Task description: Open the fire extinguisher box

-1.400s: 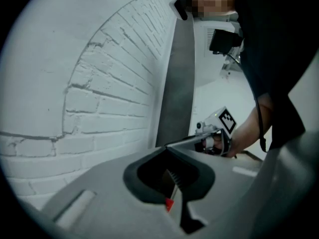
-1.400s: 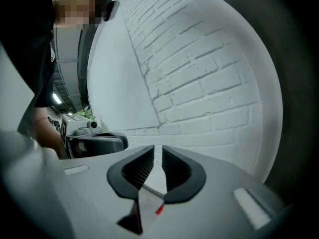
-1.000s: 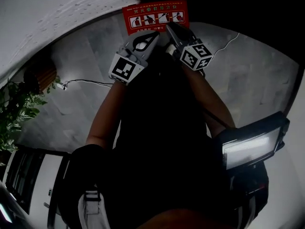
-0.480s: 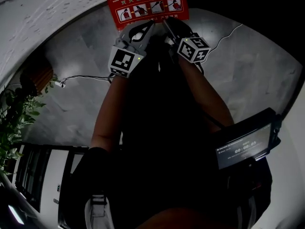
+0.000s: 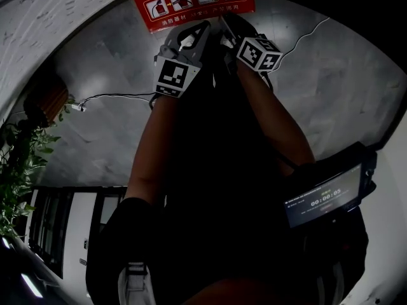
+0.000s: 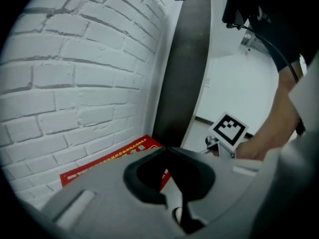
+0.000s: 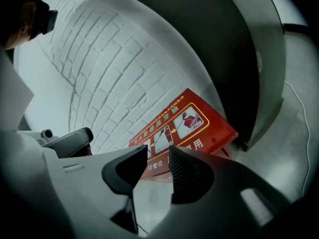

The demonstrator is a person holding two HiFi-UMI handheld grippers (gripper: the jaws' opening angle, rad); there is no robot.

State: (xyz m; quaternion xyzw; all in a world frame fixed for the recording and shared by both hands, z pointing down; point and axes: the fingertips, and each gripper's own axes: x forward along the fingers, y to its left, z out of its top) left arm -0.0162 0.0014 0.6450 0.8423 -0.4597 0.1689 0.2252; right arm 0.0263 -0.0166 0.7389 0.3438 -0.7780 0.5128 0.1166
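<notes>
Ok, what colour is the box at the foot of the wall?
Red box with pale picture panels; clearest in the right gripper view.

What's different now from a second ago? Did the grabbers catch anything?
The jaws of the right gripper have just been opening, with nothing between them. Both grippers came down nearer the red fire extinguisher box, which now looks bigger in the head view. Nothing was grabbed. The left gripper stayed shut, and the box still looks closed.

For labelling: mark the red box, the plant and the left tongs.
Red box (image 5: 191, 2): head view, on its pictured face.
Plant (image 5: 19, 170): head view, on its leaves.
Left tongs (image 6: 167, 149): left gripper view, where the shut tips meet.
</notes>
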